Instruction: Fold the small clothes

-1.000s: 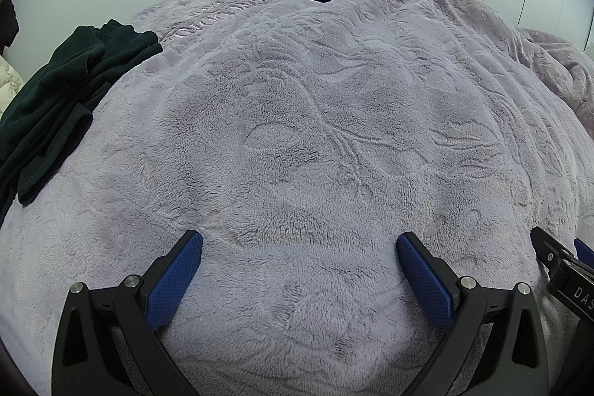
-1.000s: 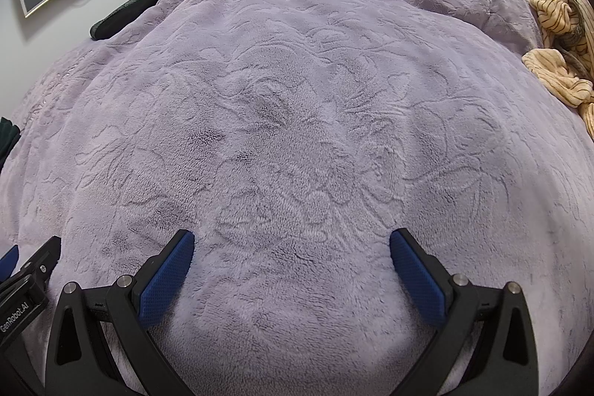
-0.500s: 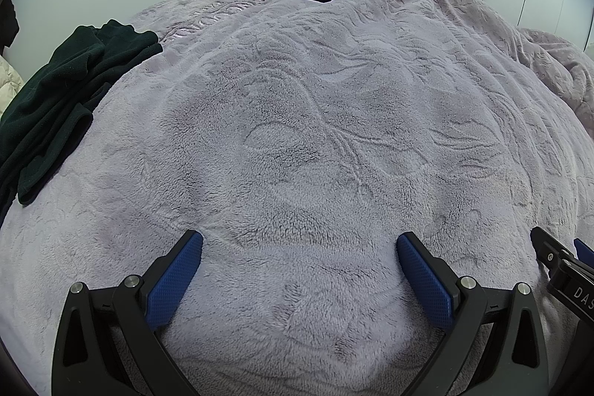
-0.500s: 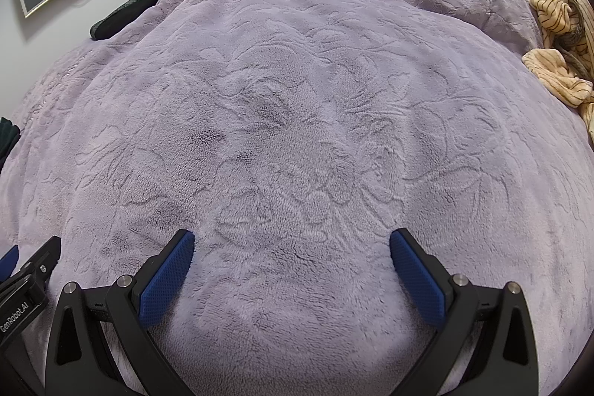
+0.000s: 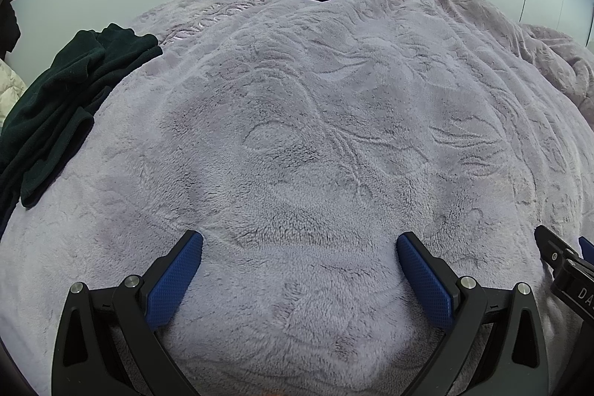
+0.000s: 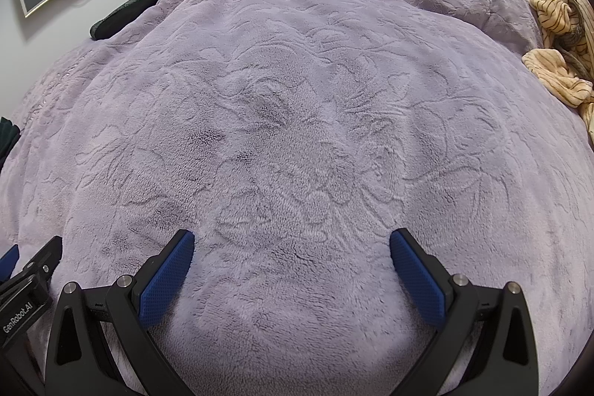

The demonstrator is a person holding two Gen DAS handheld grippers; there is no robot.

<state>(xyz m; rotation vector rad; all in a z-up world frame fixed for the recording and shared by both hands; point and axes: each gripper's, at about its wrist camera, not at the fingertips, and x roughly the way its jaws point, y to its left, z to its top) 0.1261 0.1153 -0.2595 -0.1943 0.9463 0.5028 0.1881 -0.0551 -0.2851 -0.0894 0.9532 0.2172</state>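
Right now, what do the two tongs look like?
Left tongs and right tongs match: black angular frames with triangular cutouts, silver screw heads, textured blue pads. White lettering marks each body's side, reading "GenRobot.AI" in the right view. No cables or sleeves show.

Left gripper (image 5: 300,240) and right gripper (image 6: 292,238): black plastic triangulated arms, silver screw heads, blue textured rubber finger pads (image 6: 167,279); white "GenRobot.AI" lettering appeared on one body.
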